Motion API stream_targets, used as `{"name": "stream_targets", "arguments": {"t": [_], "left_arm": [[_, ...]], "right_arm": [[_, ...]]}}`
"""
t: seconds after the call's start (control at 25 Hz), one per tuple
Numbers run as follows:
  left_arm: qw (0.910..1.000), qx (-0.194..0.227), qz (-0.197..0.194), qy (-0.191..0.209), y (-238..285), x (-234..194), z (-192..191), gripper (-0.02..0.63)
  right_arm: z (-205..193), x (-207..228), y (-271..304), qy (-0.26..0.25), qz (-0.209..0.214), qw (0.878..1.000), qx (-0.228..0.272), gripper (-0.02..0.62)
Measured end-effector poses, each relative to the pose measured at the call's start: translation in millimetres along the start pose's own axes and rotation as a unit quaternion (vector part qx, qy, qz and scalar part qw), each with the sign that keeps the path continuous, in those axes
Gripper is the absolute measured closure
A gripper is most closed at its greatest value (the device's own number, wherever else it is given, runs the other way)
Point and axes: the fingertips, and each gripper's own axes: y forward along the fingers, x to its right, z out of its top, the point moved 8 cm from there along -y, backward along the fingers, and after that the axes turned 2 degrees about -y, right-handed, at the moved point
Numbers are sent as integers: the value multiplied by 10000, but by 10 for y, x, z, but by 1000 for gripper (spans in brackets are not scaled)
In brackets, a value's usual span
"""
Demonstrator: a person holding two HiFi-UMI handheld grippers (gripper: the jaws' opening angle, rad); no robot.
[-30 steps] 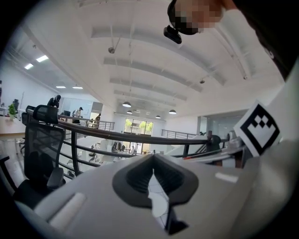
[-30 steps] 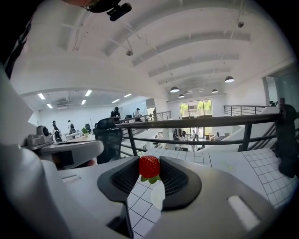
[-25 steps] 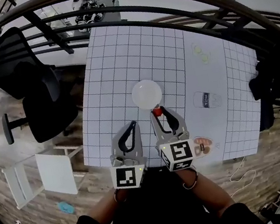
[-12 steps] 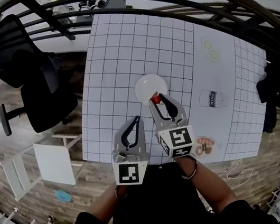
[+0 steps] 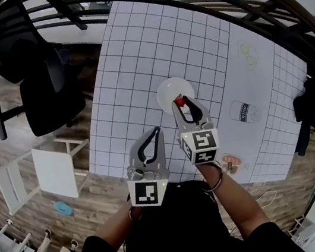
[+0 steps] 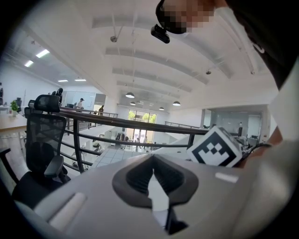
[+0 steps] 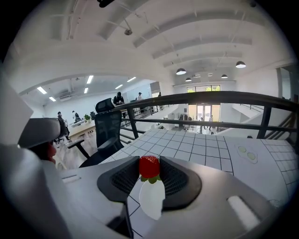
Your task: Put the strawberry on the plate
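Note:
My right gripper (image 5: 181, 102) is shut on a red strawberry (image 5: 179, 101) with green leaves, held over the near rim of the small white plate (image 5: 171, 91) on the gridded table. In the right gripper view the strawberry (image 7: 149, 166) sits pinched between the dark pads (image 7: 122, 179), and the white plate (image 7: 152, 199) shows below it through the gap. My left gripper (image 5: 155, 131) hovers over the table's near part, left of the right one, with its tips together and nothing in them. In the left gripper view its jaws (image 6: 153, 179) meet at the tips.
The white gridded table (image 5: 144, 52) carries printed pictures at the right: a can (image 5: 241, 112), slices (image 5: 247, 55) and a dish (image 5: 230, 162). A black office chair (image 5: 28, 60) stands left of the table. A dark railing (image 5: 232, 0) curves across the far side.
My right gripper has carried the strawberry forward from just short of the plate to over its near rim. The left gripper has stayed where it was, shut.

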Motion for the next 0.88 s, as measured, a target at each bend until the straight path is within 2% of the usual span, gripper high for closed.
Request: {"name": "stream_targets", "arguments": {"t": [0.24,0.88], "left_arm": [[10000,-5,88,-30,-25,-111,-49,595],[9991,-185,357,-100,-103,-234,-187,595]], "right_arm": [[-278,96,248,351,15,9984,-443,463],[-735,260,687,135,-271,9953,-921,463]]}}
